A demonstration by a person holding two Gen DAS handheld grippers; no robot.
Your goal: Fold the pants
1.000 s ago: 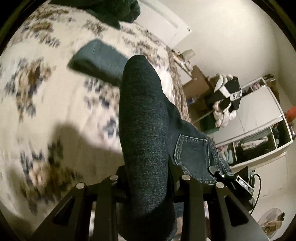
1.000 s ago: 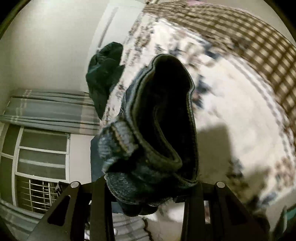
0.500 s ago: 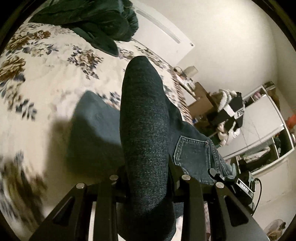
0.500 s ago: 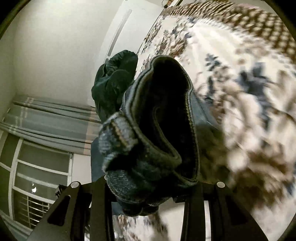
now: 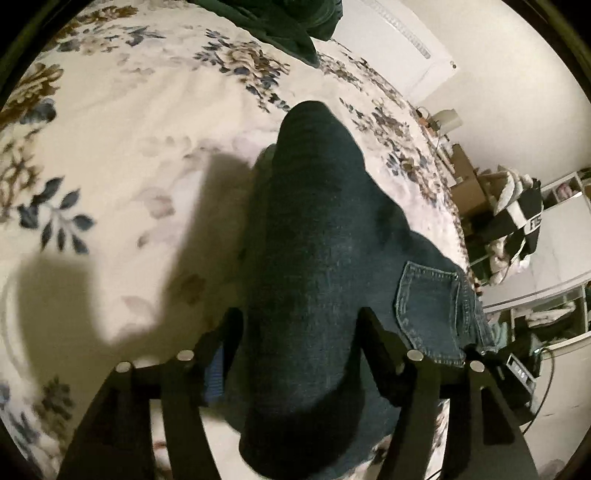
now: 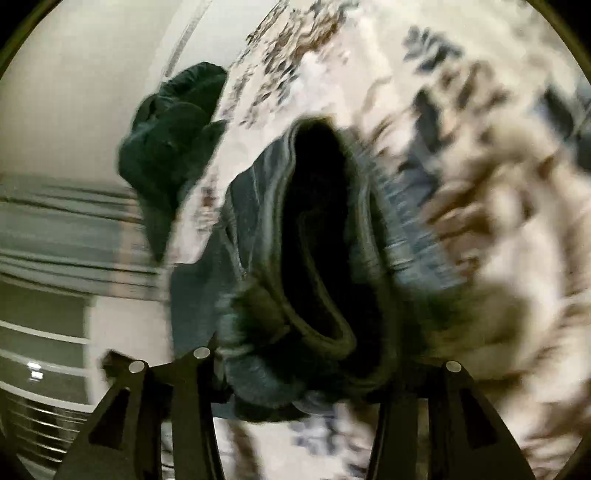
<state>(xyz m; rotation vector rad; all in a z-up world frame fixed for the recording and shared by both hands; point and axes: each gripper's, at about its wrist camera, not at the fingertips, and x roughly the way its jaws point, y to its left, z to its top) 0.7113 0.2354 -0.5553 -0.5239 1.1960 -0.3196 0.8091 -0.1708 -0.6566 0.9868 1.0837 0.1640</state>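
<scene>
Dark blue jeans (image 5: pixel 314 258) fill the middle of the left wrist view, with a back pocket (image 5: pixel 430 310) at the right. My left gripper (image 5: pixel 299 332) is shut on a thick fold of the denim, low over the floral bedspread (image 5: pixel 129 147). In the right wrist view my right gripper (image 6: pixel 314 362) is shut on the waistband end of the jeans (image 6: pixel 317 240), which gapes open toward the camera. This view is motion-blurred. The fingertips of both grippers are hidden by cloth.
A dark green garment (image 5: pixel 273 22) lies at the far end of the bed and shows in the right wrist view (image 6: pixel 170 147) too. White shelves with clothes (image 5: pixel 535 240) stand right of the bed. Curtains and a window (image 6: pixel 55 258) are at left.
Both grippers have come down toward the bed with the jeans. The folded lower part that lay apart on the bedspread is now under the held denim. The right view has become blurred.
</scene>
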